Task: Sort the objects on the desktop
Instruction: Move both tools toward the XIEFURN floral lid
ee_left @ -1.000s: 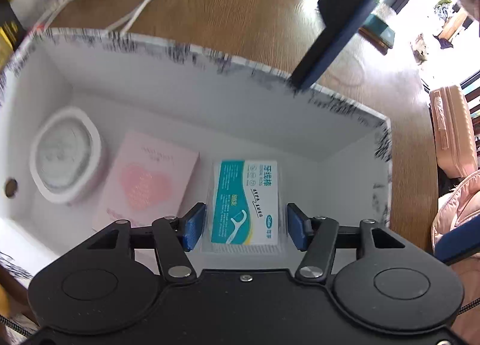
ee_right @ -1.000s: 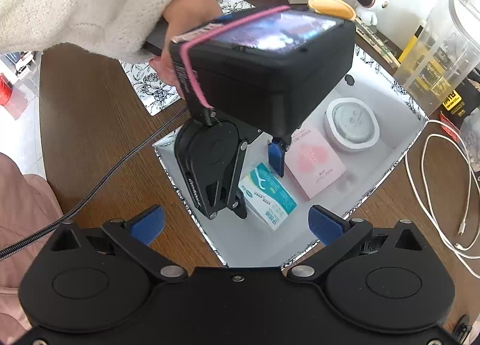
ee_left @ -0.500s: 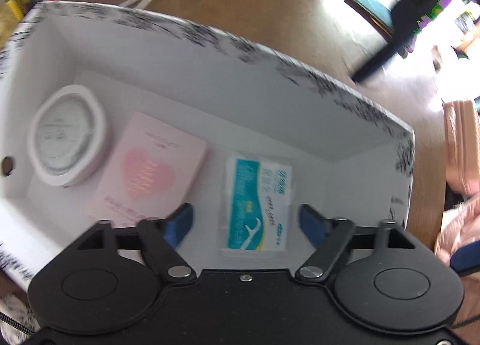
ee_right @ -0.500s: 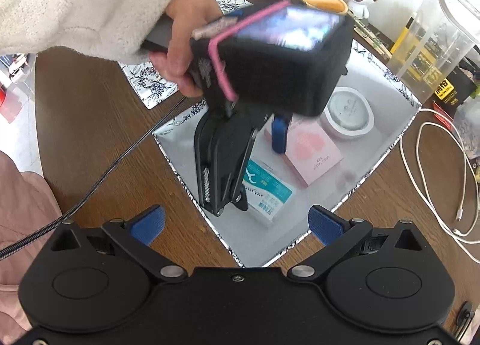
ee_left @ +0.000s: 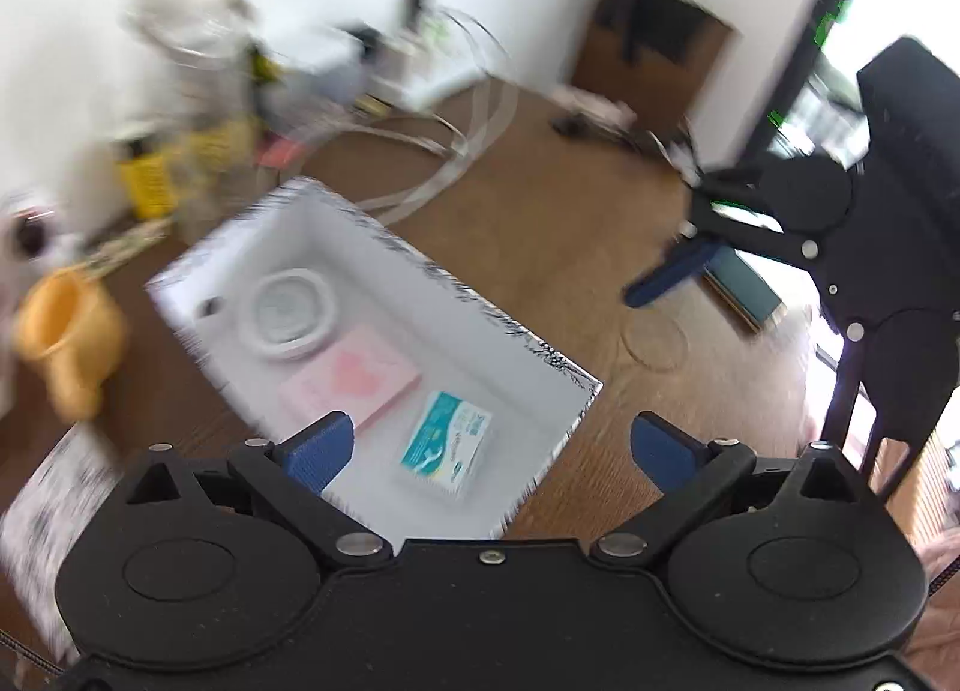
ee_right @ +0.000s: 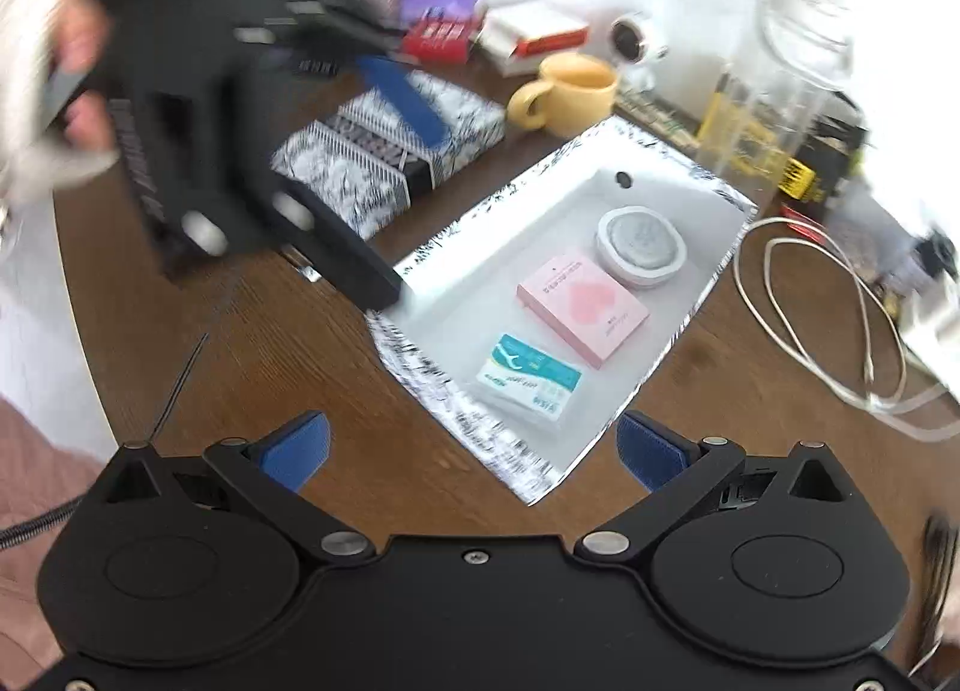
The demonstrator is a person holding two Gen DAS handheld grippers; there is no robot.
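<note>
A white open box (ee_right: 462, 271) with a black-patterned rim (ee_left: 480, 307) sits on the brown desk. Inside lie a teal floss-pick packet (ee_left: 447, 442) (ee_right: 531, 376), a pink heart-printed box (ee_left: 354, 379) (ee_right: 582, 307) and a round white case (ee_left: 291, 313) (ee_right: 641, 241). My left gripper (ee_left: 489, 448) is open and empty, raised above the box's near end. My right gripper (ee_right: 471, 448) is open and empty, hovering over the desk in front of the box. In the right wrist view the left gripper (ee_right: 336, 181) appears blurred at the upper left, held by a hand (ee_right: 84, 90) in a white sleeve.
A yellow mug (ee_right: 570, 90) (ee_left: 66, 331), a patterned box lid (ee_right: 390, 144), red and white boxes (ee_right: 480, 33), a small camera (ee_right: 636, 36), a clear jar (ee_right: 792, 60) and white cables (ee_right: 840, 331) surround the box. A teal item (ee_left: 744, 289) lies right of it.
The left gripper let go of the floss packet, opened wide and rose up and away from the box. The packet now lies on the box floor. The right gripper stayed open.
</note>
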